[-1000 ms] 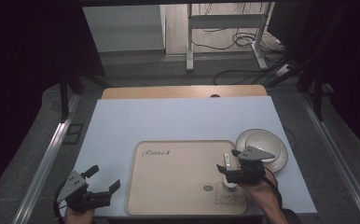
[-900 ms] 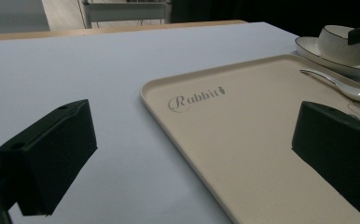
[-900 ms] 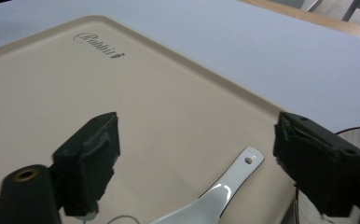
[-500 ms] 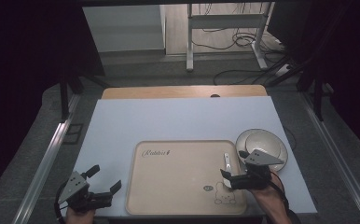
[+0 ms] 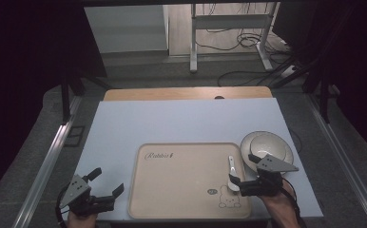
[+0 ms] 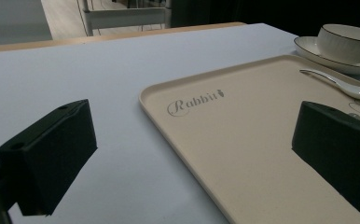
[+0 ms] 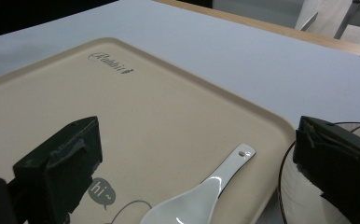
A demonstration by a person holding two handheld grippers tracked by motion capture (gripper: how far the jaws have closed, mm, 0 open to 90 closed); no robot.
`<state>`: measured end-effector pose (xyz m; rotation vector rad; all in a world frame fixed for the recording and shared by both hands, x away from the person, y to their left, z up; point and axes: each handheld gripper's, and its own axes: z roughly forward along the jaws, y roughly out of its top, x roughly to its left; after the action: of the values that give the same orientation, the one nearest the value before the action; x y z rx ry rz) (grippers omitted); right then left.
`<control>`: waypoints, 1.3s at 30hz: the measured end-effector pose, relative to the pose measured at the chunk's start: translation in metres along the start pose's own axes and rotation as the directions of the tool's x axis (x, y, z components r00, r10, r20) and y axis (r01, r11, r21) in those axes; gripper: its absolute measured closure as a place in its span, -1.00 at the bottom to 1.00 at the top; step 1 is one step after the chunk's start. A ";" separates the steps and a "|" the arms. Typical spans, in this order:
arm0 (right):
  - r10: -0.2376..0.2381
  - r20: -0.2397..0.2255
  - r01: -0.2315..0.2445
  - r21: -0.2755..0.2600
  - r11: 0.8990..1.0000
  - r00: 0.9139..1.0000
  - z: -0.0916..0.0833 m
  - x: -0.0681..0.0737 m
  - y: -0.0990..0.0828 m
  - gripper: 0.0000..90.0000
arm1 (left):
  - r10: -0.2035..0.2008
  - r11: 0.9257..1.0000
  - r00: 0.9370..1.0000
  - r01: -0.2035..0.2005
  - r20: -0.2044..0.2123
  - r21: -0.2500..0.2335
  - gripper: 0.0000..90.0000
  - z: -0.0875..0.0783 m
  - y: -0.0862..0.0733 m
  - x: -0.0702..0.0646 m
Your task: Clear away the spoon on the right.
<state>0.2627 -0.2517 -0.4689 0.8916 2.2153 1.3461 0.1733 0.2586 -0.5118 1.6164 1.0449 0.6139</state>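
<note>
In the high view, the right claw hangs over the near right part of a beige rectangular plastic tray lying on the pale blue worktop. Its jaws have just been opening and stand released, with a white ceramic soup spoon lying on the tray by them. Just right of the tray sits a white ceramic bowl on a white saucer. The left claw hovers at the near left corner of the worktop, released and empty.

In the left gripper view, the two black jaws stand wide apart over the worktop and the tray edge; the spoon lies far across the tray, with the bowl beyond.

In the right gripper view, the jaws gape wide, clear of the spoon, which rests flat on the tray between them, bowl end nearest the camera, handle pointing away towards the tray rim.
</note>
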 end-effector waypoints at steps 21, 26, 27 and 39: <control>0.013 0.051 -0.009 -0.088 0.996 0.999 -0.032 0.000 -0.006 -1.00 | 0.008 1.000 1.000 -0.008 -0.003 -0.002 -1.00 -0.001 0.000 0.001; 0.017 0.061 -0.010 -0.119 0.993 0.998 -0.043 -0.002 -0.008 -1.00 | 0.007 1.000 1.000 -0.007 -0.005 -0.003 -1.00 -0.001 0.000 0.001; 0.017 0.062 -0.009 -0.127 0.992 0.998 -0.045 -0.002 -0.009 -1.00 | 0.006 1.000 1.000 -0.006 -0.005 -0.004 -1.00 -0.001 0.000 0.001; 0.009 0.093 0.005 -0.153 0.988 0.996 -0.055 -0.003 -0.018 -1.00 | -0.004 1.000 1.000 0.004 -0.009 -0.008 -1.00 -0.001 0.000 0.001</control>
<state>0.2250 -0.2946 -0.4602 0.8815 2.0118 1.4239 0.1727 0.2605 -0.5117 1.6053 1.0506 0.6226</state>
